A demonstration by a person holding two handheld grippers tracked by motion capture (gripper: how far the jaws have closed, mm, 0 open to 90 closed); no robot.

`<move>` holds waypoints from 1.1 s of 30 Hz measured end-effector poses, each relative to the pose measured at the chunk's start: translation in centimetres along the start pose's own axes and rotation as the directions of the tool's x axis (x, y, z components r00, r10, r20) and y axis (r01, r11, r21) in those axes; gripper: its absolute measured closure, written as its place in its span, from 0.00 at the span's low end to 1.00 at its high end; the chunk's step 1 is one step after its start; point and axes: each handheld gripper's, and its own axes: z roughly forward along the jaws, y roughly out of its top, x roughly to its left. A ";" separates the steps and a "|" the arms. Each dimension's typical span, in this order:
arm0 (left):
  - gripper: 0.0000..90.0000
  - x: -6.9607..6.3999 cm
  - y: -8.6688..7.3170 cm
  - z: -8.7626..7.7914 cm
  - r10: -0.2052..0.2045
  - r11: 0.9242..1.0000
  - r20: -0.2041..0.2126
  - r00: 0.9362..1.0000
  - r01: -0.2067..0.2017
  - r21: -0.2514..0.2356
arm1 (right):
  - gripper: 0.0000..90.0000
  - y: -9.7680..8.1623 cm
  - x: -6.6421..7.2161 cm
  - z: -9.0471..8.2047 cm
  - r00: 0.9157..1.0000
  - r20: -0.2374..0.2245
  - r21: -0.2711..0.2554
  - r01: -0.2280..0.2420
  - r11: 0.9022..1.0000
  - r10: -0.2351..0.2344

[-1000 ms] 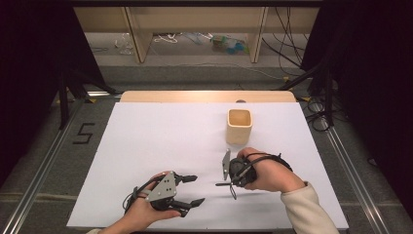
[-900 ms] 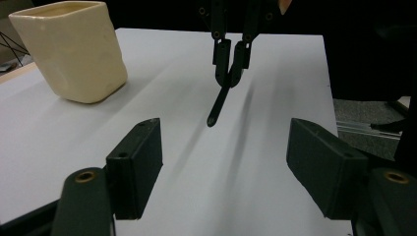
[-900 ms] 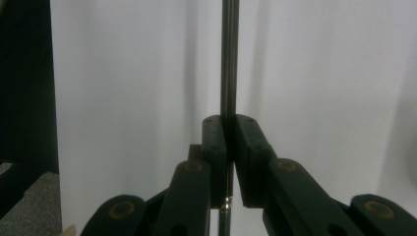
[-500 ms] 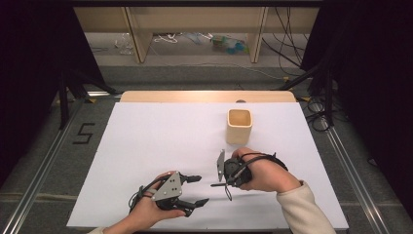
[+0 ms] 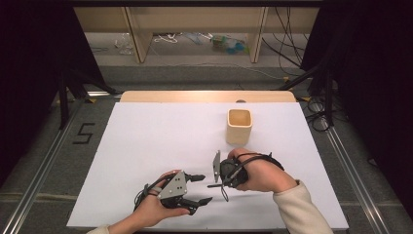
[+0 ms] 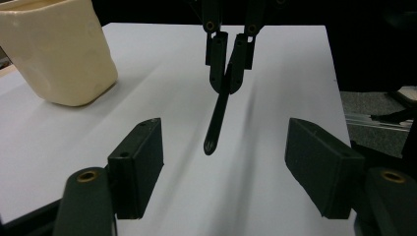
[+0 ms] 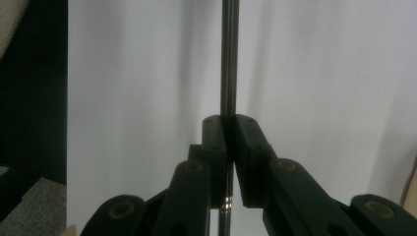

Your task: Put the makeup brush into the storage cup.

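My right gripper (image 5: 220,184) is shut on a thin dark rod (image 5: 214,185) near the table's front, its jaws pointing left. In the right gripper view the rod (image 7: 229,59) runs straight out from between the closed jaws of the right gripper (image 7: 230,123). My left gripper (image 5: 200,189) faces it from the left, open, with nothing between its pads. In the left gripper view the rod's tip (image 6: 211,142) hangs just ahead of the left gripper (image 6: 223,130), clear of both pads, held by the right gripper (image 6: 227,73). A beige cup (image 5: 239,126) stands upright behind the right hand.
A white sheet (image 5: 160,141) covers the table, whose wooden back edge (image 5: 204,96) shows beyond it. The cup (image 6: 59,54) sits to the upper left in the left gripper view. Cables and shelf legs lie on the floor beyond the table.
The right hand with the rod has drifted a little to the left, toward the left gripper. The left gripper has hardly moved.
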 end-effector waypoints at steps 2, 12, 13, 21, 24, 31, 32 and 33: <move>0.35 0.1 0.0 0.1 0.006 1.000 0.002 1.000 -0.006 0.000 | 0.94 0.0 0.0 0.0 1.000 0.000 -0.002 0.007 1.000 -0.007; 0.37 0.1 0.1 0.8 0.012 1.000 0.010 1.000 -0.012 0.021 | 0.93 0.1 -0.1 0.1 1.000 -0.015 0.007 0.017 1.000 -0.017; 0.37 0.1 0.1 0.8 0.017 1.000 0.009 1.000 -0.017 0.022 | 0.93 0.2 0.1 0.1 1.000 -0.015 0.001 -0.007 1.000 0.007; 0.41 0.1 0.2 1.2 0.016 1.000 0.013 1.000 -0.016 0.024 | 0.94 0.3 0.0 0.3 1.000 -0.011 0.000 0.012 1.000 -0.012; 0.44 0.1 0.2 1.3 0.026 0.999 0.010 1.000 -0.026 0.035 | 0.94 0.3 -0.1 0.3 0.999 -0.014 0.008 0.030 1.000 -0.030; 0.53 0.3 0.2 1.6 0.036 0.998 0.012 0.999 -0.037 0.055 | 0.93 0.4 -0.1 0.3 0.999 -0.010 0.011 0.047 0.999 -0.047; 0.56 0.3 0.2 1.6 0.037 0.998 0.015 0.999 -0.038 0.056 | 0.94 0.4 0.0 0.4 0.999 -0.014 0.007 0.034 0.999 -0.034; 0.57 0.3 0.2 1.6 0.044 0.997 0.018 0.999 -0.045 0.059 | 0.94 0.5 0.1 0.4 1.000 -0.023 0.000 0.012 1.000 -0.012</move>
